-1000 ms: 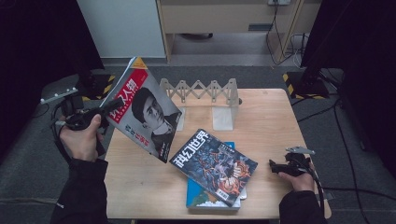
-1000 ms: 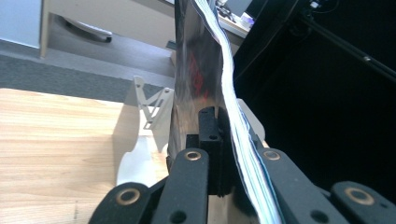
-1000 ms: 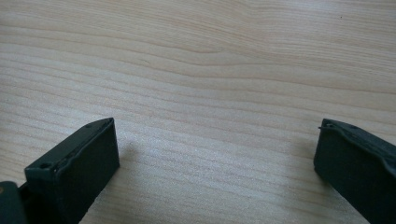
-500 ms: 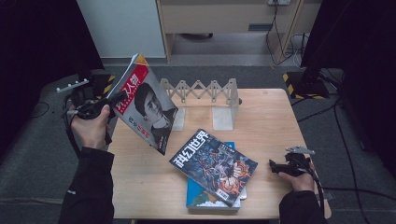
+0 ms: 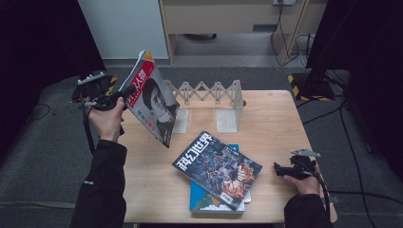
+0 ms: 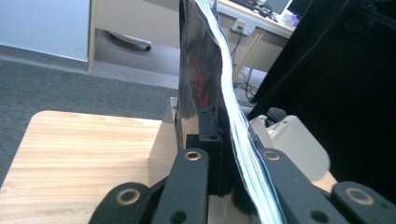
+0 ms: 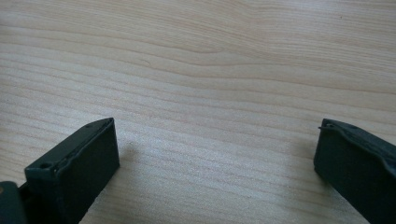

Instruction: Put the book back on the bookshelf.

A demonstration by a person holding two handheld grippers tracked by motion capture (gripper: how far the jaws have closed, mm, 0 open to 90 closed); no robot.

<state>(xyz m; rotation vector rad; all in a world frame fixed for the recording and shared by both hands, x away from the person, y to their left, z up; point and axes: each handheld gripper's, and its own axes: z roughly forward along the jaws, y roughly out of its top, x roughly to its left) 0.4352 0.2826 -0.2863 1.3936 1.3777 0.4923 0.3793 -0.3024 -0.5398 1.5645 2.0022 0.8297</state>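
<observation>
— Glossy red-and-black cover, that was what I had: the magazine point(image 5: 151, 103), pinched by its edge in my left gripper point(image 5: 115, 100). The jaws were closed tight on it; in the left gripper view the pages point(image 6: 233, 126) ran up between them, bowed slightly.

— Where was it relative to the accordion rack point(image 5: 209, 95)?

— Off the rack's left end, lifted clear of the wooden table point(image 5: 271, 114), tilted, its top corner leaning away from the rack and its lower corner hanging just in front of the rack's left foot.

— And your other hand?

— My right gripper point(image 5: 285, 169) sat low over the table, well apart from the rack, towards the near right corner. Its jaws stood wide apart with nothing between them; bare wood grain point(image 7: 215, 93) showed in the gap.

— Anything else close to the rack?

— A second magazine point(image 5: 216, 165) lay flat in front of it, resting askew on a blue book point(image 5: 204, 199).
</observation>
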